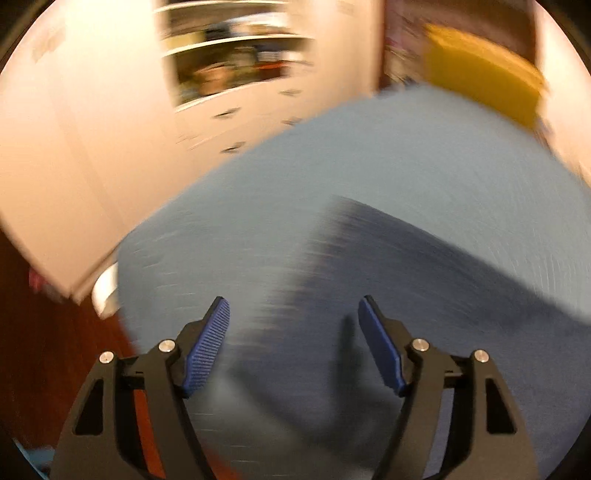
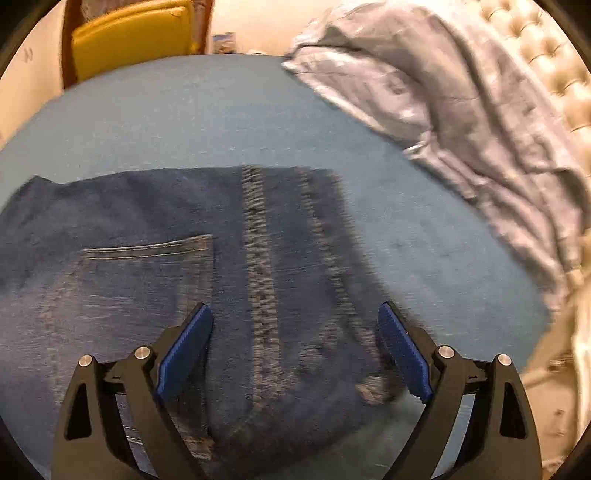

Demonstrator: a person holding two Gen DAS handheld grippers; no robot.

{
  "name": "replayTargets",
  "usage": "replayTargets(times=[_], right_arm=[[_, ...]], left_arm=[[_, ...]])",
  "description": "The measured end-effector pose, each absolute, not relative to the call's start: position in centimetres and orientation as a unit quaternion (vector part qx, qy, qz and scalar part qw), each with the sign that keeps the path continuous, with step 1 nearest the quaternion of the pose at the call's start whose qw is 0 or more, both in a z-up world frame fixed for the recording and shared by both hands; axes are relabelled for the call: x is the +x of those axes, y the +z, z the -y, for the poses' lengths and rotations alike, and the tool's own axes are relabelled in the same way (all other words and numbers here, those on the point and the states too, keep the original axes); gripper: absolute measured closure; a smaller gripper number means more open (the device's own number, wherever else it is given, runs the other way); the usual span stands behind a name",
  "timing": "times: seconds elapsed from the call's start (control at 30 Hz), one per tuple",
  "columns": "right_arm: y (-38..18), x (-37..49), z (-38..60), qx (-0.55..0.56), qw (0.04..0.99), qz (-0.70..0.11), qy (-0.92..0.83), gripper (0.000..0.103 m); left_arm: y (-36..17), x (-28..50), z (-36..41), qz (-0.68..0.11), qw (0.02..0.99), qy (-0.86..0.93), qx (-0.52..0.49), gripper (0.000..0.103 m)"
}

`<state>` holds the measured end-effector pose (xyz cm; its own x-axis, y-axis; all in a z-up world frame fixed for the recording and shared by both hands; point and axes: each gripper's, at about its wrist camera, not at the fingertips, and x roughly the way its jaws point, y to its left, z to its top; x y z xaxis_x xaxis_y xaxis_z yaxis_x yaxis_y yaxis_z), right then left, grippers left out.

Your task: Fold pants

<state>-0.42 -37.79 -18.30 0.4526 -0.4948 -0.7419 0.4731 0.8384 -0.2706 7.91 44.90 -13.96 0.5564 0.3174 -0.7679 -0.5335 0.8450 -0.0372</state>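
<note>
In the right wrist view the pants (image 2: 207,280), dark blue jeans folded with a back pocket and a stitched seam showing, lie flat on the light blue bed sheet (image 2: 184,118) across the lower left and centre of the frame, and the right tongs (image 2: 295,314) hang over them spread wide with nothing between the blue pads (image 2: 184,354). A crumpled grey blanket (image 2: 461,110) fills the upper right, a yellow chair (image 2: 133,33) the upper left. In the blurred left wrist view the left tongs (image 1: 293,306) also stand well open and empty, the pants (image 1: 424,288) a dark shape at centre right.
</note>
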Motion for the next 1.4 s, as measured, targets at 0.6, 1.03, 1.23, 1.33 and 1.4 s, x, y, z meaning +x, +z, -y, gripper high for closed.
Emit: replayTargets(times=[0.6,1.03,1.23,1.33,1.4], right_arm=[[-12.7,8.2,-5.7,-0.061,0.866,-0.443,0.222,0.057],[-18.6,18.1,-21.7,-0.086,0.842,-0.488,0.212,0.069],[-19.5,19.2,-22.4,-0.1,0.852,-0.474,0.2,0.069],[-19.4,19.3,-21.9,-0.089,0.852,-0.474,0.204,0.069],[-19.3,19.4,-21.7,-0.086,0.852,-0.475,0.204,0.069]], left_arm=[[-20.8,-0.6,-52.9,-0.328,0.765,-0.041,-0.553,0.058],[-21.3,3.0,-53.0,-0.334,0.77,-0.08,-0.537,0.062],[-21.9,4.2,-51.9,-0.345,0.77,-0.09,-0.528,0.075],[-22.4,3.6,-52.3,-0.341,0.766,-0.088,-0.537,0.083],[-22.8,3.4,-52.3,-0.339,0.764,-0.084,-0.542,0.086]])
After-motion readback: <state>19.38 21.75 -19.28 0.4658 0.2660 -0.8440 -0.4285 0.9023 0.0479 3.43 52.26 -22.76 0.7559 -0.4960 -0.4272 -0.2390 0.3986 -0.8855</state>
